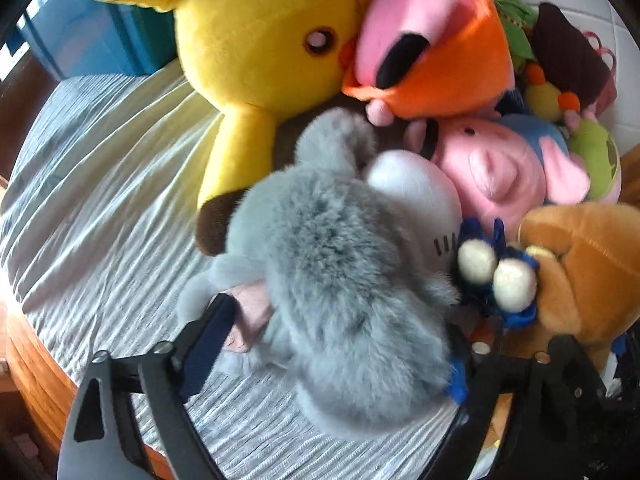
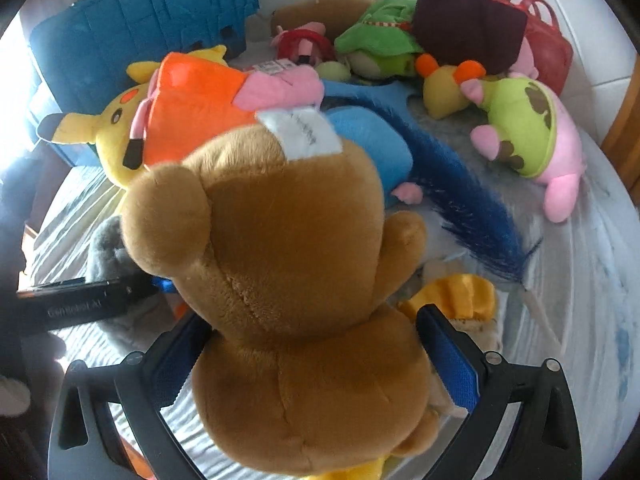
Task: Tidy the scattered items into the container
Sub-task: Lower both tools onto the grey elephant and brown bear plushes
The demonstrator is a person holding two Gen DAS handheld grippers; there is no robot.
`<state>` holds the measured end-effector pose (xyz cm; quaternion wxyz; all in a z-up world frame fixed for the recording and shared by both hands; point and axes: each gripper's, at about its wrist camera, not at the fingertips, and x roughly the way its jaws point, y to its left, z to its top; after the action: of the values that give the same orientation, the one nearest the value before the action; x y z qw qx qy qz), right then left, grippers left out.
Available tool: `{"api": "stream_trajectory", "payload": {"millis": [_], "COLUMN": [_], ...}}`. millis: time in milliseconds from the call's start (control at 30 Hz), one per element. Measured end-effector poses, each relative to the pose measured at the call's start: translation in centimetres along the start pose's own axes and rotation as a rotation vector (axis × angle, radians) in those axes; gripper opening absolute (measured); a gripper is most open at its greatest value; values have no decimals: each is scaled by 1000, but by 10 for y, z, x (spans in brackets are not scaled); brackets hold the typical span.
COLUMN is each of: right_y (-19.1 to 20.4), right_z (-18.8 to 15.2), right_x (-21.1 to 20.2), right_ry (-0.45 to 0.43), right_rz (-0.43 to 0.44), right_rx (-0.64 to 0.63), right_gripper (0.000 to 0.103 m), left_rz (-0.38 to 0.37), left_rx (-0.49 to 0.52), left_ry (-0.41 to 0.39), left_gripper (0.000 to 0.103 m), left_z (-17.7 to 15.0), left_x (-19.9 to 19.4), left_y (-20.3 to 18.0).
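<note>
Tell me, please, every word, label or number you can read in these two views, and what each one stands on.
"GenRobot.AI", faint grey letters on the black body of the left gripper, seen from the right wrist view.
White sewn-in tag on the brown plush bear: a line of small print, too blurred to read.
White label on the pink and orange plush: small printed marks, too small to read.
The left wrist view shows no text.

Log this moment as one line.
left claw: shut on fluffy grey plush toy | right claw: shut on brown plush bear
</note>
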<state>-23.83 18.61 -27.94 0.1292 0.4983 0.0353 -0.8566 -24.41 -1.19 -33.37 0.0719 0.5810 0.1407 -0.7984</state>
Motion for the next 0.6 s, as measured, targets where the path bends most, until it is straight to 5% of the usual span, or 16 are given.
{"api": "stream_trajectory", "payload": {"millis": [133, 600], "right_y": [-1, -6], "right_z": [1, 8], "right_x": [5, 25], "right_ry": [-5, 16], "right_rz": [12, 38], "right_rx": [-4, -13], "right_gripper": [103, 103], "left_rz": [24, 44], "left_rx": [29, 34], "left_ry": [1, 14], "left_gripper": [78, 78], "left_z": [-1, 3], "left_x": [7, 18], "left_y": [-9, -13]}}
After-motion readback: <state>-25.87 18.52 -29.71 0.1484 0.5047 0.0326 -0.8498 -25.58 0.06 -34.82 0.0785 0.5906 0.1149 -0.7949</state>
